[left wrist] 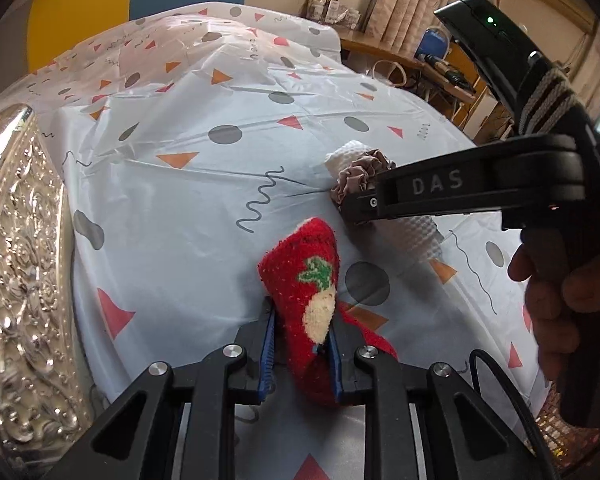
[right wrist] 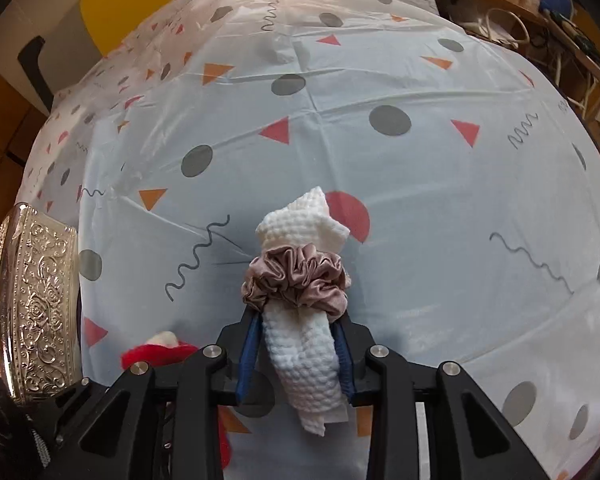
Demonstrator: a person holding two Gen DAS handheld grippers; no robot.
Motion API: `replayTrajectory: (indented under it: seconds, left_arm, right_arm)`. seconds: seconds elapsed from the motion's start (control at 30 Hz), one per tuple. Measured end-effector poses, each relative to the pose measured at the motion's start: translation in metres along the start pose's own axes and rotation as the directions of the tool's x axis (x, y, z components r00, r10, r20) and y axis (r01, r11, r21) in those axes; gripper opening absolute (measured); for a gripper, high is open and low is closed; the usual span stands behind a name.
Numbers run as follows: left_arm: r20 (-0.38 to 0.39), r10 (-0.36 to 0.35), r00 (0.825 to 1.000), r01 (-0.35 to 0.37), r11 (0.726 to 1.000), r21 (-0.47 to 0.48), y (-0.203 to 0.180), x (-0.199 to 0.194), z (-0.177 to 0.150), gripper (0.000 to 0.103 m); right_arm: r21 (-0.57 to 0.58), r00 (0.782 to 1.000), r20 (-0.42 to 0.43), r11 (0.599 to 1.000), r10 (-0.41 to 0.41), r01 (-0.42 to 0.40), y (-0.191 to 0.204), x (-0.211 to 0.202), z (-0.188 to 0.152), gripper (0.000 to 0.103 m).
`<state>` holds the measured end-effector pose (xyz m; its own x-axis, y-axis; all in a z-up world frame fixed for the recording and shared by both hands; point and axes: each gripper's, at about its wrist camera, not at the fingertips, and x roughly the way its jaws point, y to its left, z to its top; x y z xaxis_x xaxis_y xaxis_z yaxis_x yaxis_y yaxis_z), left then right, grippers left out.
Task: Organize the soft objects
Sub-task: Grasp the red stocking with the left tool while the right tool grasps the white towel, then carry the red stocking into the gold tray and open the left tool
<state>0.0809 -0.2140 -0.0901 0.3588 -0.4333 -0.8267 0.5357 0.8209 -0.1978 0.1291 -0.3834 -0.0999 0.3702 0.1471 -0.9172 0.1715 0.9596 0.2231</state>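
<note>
My left gripper (left wrist: 300, 344) is shut on a red fuzzy sock (left wrist: 304, 280) with a green and cream pattern, held above the tablecloth. My right gripper (right wrist: 298, 344) is shut on a rolled white waffle cloth (right wrist: 304, 364) bound by a dusty-pink satin scrunchie (right wrist: 296, 278). In the left wrist view the right gripper (left wrist: 360, 210) reaches in from the right, with the scrunchie (left wrist: 360, 174) and white cloth (left wrist: 414, 234) at its tip, just beyond the sock. The sock's tip (right wrist: 160, 350) shows at the lower left of the right wrist view.
A pale blue tablecloth (left wrist: 204, 200) with dots, triangles and squiggles covers the table. An ornate silver embossed box (left wrist: 20, 280) stands at the left edge, also seen in the right wrist view (right wrist: 36, 312). Shelves and clutter lie beyond the table's far right.
</note>
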Motion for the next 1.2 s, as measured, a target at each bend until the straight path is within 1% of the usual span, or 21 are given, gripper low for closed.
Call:
replayTrajectory:
  seconds: [0.07,0.13,0.23,0.4,0.47,0.6,0.7,0.8,0.97,1.07,1.13,1.2]
  left_arm:
    - [-0.011,0.004,1.000,-0.005,1.000,-0.013,0.000,-0.005,0.001,0.018]
    - [0.001,0.011,1.000,-0.011,1.000,-0.009,-0.002,-0.014,0.001,0.018]
    - [0.033,0.015,0.999,-0.015,1.000,0.025,-0.009,-0.032,0.001,0.018]
    - [0.074,0.005,0.997,-0.005,1.000,0.000,-0.007,-0.063,0.011,0.018]
    - [0.104,0.000,0.995,0.000,1.000,0.001,-0.009,-0.076,0.017,0.018]
    - [0.171,0.010,0.985,-0.015,0.999,0.032,-0.012,-0.104,0.036,0.018]
    - [0.223,0.020,0.975,-0.024,1.000,0.014,-0.003,-0.126,0.052,0.018]
    - [0.277,0.058,0.959,-0.055,0.998,-0.020,0.015,-0.148,0.065,0.018]
    - [0.321,0.119,0.940,-0.079,0.988,-0.136,0.063,-0.180,0.068,0.018]
    - [0.338,0.173,0.925,-0.114,0.976,-0.188,0.093,-0.199,0.057,0.018]
    - [0.343,0.201,0.918,-0.126,0.965,-0.229,0.118,-0.211,0.045,0.018]
    - [0.340,0.241,0.909,-0.147,0.949,-0.280,0.146,-0.224,0.027,0.018]
  right_arm:
    - [-0.017,1.000,0.016,1.000,0.000,0.001,0.001,0.003,-0.001,0.035]
    - [-0.071,0.999,0.030,0.997,-0.022,0.024,0.007,0.004,-0.003,0.036]
    - [-0.135,0.997,0.049,0.988,-0.064,0.070,0.013,0.001,-0.009,0.037]
    - [-0.157,0.995,0.066,0.984,-0.079,0.089,0.015,0.003,-0.008,0.037]
    - [-0.179,0.993,0.078,0.979,-0.090,0.103,0.017,0.004,-0.008,0.037]
    - [-0.197,0.991,0.086,0.973,-0.102,0.118,0.019,0.004,-0.008,0.039]
    - [-0.210,0.989,0.089,0.969,-0.115,0.132,0.023,0.005,-0.007,0.039]
    - [-0.232,0.987,0.099,0.962,-0.126,0.146,0.025,0.005,-0.008,0.038]
    - [-0.270,0.981,0.125,0.947,-0.147,0.176,0.030,0.006,-0.010,0.037]
    - [-0.281,0.979,0.135,0.942,-0.151,0.184,0.031,0.006,-0.012,0.037]
    - [-0.271,0.980,0.133,0.946,-0.145,0.177,0.029,0.005,-0.011,0.037]
    - [-0.271,0.980,0.133,0.946,-0.148,0.180,0.030,0.005,-0.011,0.037]
